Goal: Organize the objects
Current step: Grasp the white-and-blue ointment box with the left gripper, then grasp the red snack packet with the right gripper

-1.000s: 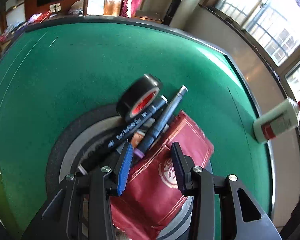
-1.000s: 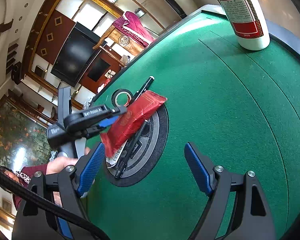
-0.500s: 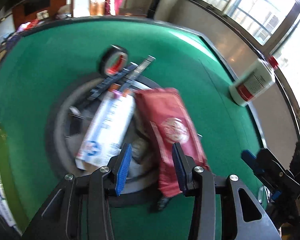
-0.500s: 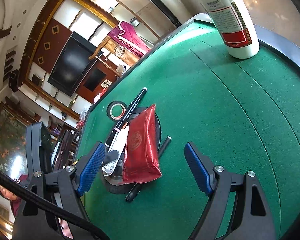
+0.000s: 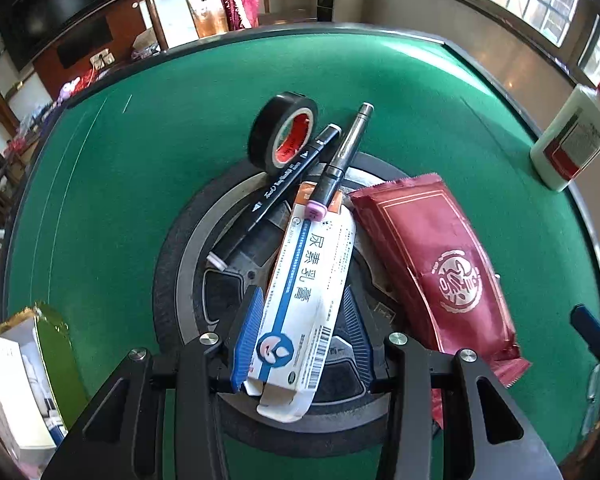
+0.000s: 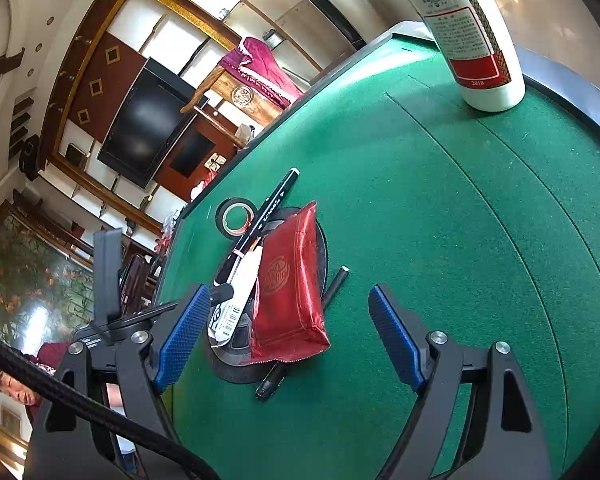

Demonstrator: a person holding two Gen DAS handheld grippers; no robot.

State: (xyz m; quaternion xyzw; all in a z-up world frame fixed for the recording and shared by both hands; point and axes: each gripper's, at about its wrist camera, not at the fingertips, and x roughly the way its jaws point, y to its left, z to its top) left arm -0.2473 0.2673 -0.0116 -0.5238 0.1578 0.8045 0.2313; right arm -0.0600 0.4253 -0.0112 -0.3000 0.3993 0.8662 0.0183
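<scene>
The white ointment box (image 5: 306,300) is flanked by the left gripper (image 5: 300,320), whose contact cannot be told; the right gripper (image 6: 290,334) is held apart near the red pouch (image 6: 290,284).

Green felt (image 6: 440,240) lies open between cluttered disc (image 6: 322,248) and bottle (image 6: 472,40).

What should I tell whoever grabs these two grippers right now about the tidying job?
Left gripper: jaws straddle the white ointment box; grip unclear.
Right gripper: open, empty, hovering.
Box, red pouch, black marker and purple-capped pen lie piled on the round disc; black tape roll at its rim, white bottle near the table edge.
Nothing visibly sorted yet; everything is left to organize.
</scene>
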